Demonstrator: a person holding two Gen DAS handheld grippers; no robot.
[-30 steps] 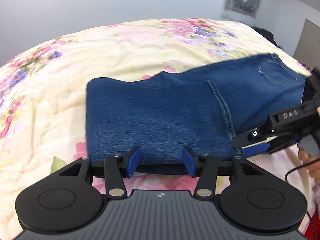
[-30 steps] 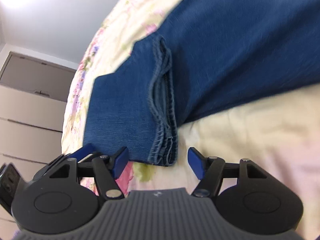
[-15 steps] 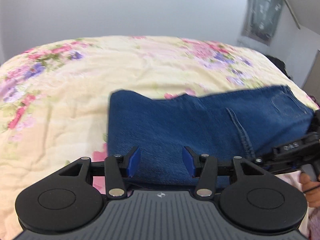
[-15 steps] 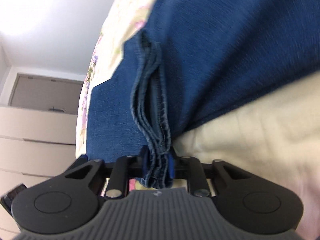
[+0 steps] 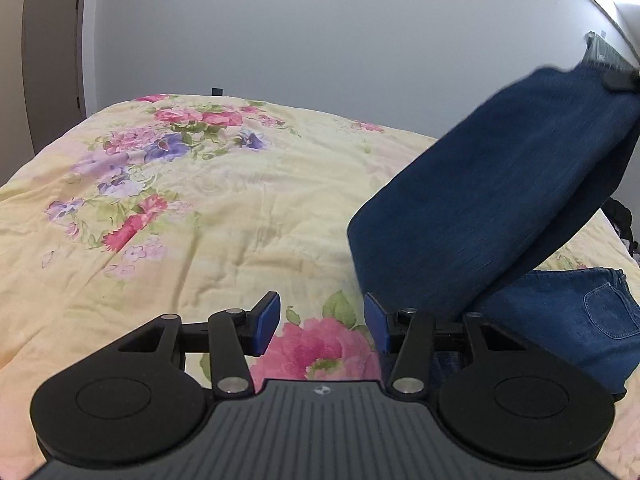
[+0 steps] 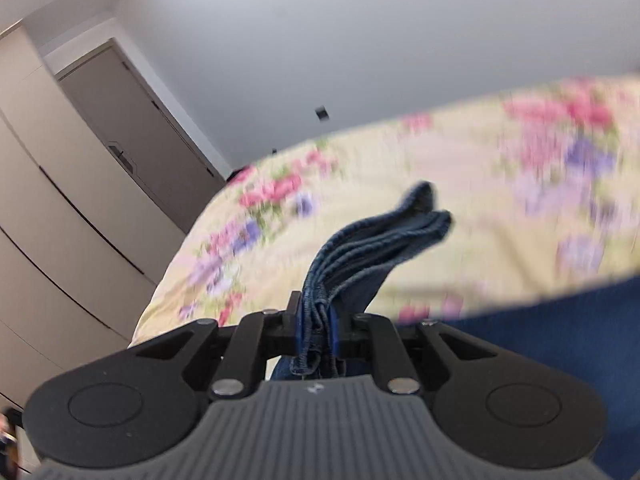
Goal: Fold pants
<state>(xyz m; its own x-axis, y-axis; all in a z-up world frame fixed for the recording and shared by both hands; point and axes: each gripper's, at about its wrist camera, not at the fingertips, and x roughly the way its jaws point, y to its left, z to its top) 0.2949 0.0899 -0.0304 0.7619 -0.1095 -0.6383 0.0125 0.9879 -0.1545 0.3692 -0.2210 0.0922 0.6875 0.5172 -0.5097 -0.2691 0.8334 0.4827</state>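
Jeans [image 5: 500, 200] hang lifted over the floral bedspread [image 5: 200, 208], their stacked hems pinched in the right gripper [image 6: 316, 334]. Left gripper [image 5: 322, 326] hovers wide and empty beside the waist end lying on the bed.

My left gripper [image 5: 322, 328] hangs low with its jaws spread wide and nothing between them, while my right gripper [image 6: 316, 330] is raised and tilted upward, its jaws clamped tight on the stacked hems of the pants [image 6: 360, 240].

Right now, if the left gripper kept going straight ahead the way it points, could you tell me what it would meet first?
Probably the floral bedspread: the open left gripper points over it, with the lifted jeans off to its right.
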